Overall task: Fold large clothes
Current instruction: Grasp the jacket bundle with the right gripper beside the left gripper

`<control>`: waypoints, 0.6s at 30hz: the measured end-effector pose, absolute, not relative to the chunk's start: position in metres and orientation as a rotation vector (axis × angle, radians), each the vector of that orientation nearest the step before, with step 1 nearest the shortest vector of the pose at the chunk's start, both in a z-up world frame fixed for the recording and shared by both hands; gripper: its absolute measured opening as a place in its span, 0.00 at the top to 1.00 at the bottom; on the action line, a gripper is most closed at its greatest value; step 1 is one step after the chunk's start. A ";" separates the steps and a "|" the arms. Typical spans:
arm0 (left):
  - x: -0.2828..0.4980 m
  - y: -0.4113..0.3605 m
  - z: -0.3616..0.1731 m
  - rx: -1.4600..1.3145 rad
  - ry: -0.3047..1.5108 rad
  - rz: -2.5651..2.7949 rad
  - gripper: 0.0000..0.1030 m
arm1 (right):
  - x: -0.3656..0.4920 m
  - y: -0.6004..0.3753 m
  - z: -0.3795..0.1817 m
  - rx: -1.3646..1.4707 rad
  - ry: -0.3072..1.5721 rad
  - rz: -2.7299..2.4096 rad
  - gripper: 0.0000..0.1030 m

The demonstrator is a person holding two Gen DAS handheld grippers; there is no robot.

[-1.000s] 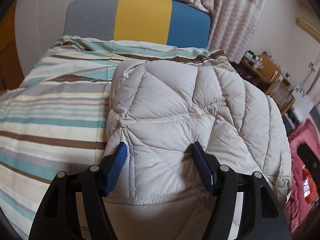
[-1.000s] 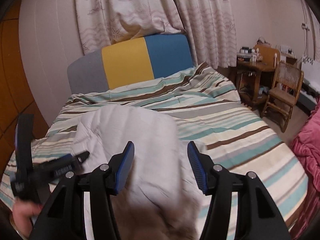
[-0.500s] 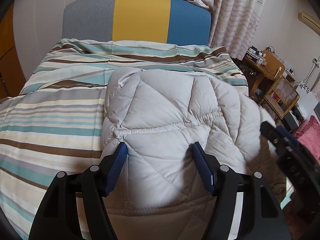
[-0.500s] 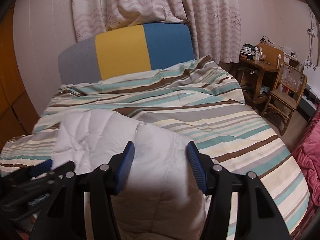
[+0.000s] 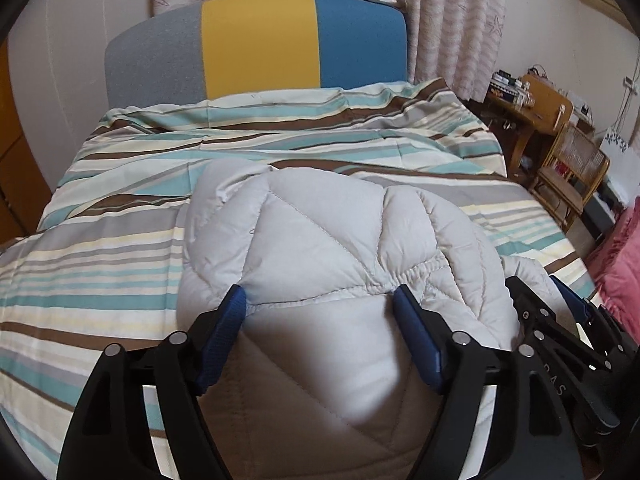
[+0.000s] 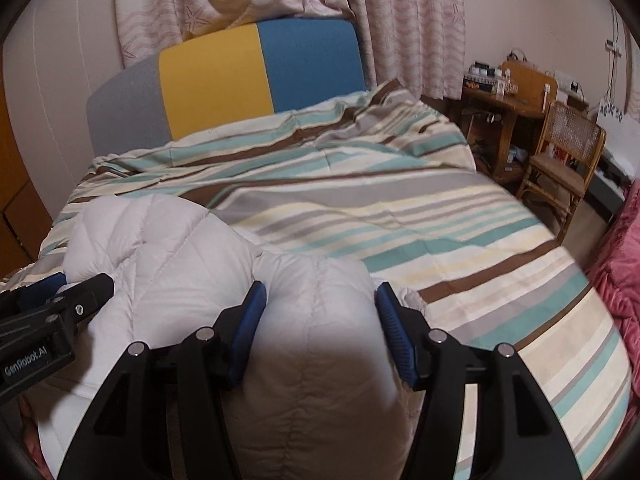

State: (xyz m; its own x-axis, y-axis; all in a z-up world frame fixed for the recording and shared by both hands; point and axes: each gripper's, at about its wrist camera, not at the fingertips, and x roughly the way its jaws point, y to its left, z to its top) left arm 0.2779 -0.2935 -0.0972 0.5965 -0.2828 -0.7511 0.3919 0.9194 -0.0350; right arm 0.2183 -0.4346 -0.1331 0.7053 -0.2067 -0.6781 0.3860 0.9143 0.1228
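A pale grey quilted puffer jacket (image 5: 320,240) lies bunched on the striped bedspread (image 5: 100,248). My left gripper (image 5: 320,304) is open, its jaws wide on either side of a stitched seam of the jacket, with the fabric bulging between them. My right gripper (image 6: 320,296) is open too, straddling a puffed part of the same jacket (image 6: 168,248) at its right end. The right gripper also shows at the lower right of the left wrist view (image 5: 560,320), and the left gripper at the left edge of the right wrist view (image 6: 60,304). The two grippers are side by side.
A grey, yellow and blue headboard (image 5: 256,44) stands at the far end of the bed under patterned curtains (image 6: 400,12). A wooden desk (image 6: 508,100) and wicker chair (image 6: 560,160) stand right of the bed. A pink blanket (image 6: 620,272) lies at the right edge.
Both grippers have moved forward and down over the jacket, and its padding now bulges between each pair of jaws. The right gripper has come in beside the left. Both stay open.
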 end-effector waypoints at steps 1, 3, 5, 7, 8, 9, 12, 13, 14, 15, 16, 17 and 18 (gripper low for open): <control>0.278 -0.295 -0.101 0.146 0.843 -0.394 0.23 | 0.220 -0.437 -0.137 0.273 0.722 -0.330 0.45; 0.281 -0.298 -0.109 0.156 0.844 -0.395 0.21 | 0.222 -0.441 -0.144 0.289 0.734 -0.323 0.45; 0.286 -0.299 -0.117 0.151 0.849 -0.398 0.20 | 0.226 -0.444 -0.151 0.308 0.745 -0.316 0.45; 0.289 -0.299 -0.123 0.142 0.855 -0.401 0.19 | 0.230 -0.446 -0.156 0.319 0.755 -0.311 0.45; 0.291 -0.299 -0.127 0.143 0.851 -0.401 0.18 | 0.233 -0.446 -0.159 0.324 0.765 -0.306 0.44; 0.292 -0.298 -0.130 0.144 0.848 -0.401 0.18 | 0.235 -0.446 -0.162 0.327 0.775 -0.302 0.44; 0.294 -0.298 -0.137 0.146 0.833 -0.397 0.17 | 0.242 -0.444 -0.168 0.326 0.801 -0.302 0.44; 0.295 -0.299 -0.140 0.147 0.831 -0.395 0.16 | 0.244 -0.443 -0.170 0.319 0.807 -0.308 0.44; 0.296 -0.299 -0.143 0.149 0.826 -0.392 0.16 | 0.246 -0.442 -0.172 0.313 0.814 -0.313 0.44; 0.296 -0.299 -0.145 0.149 0.822 -0.390 0.15 | 0.249 -0.441 -0.174 0.307 0.820 -0.318 0.44; 0.297 -0.299 -0.147 0.151 0.816 -0.386 0.15 | 0.251 -0.440 -0.176 0.304 0.825 -0.320 0.44; 0.298 -0.300 -0.150 0.150 0.812 -0.382 0.15 | 0.254 -0.441 -0.178 0.302 0.831 -0.320 0.44; 0.299 -0.301 -0.151 0.149 0.807 -0.379 0.15 | 0.257 -0.441 -0.182 0.302 0.833 -0.323 0.44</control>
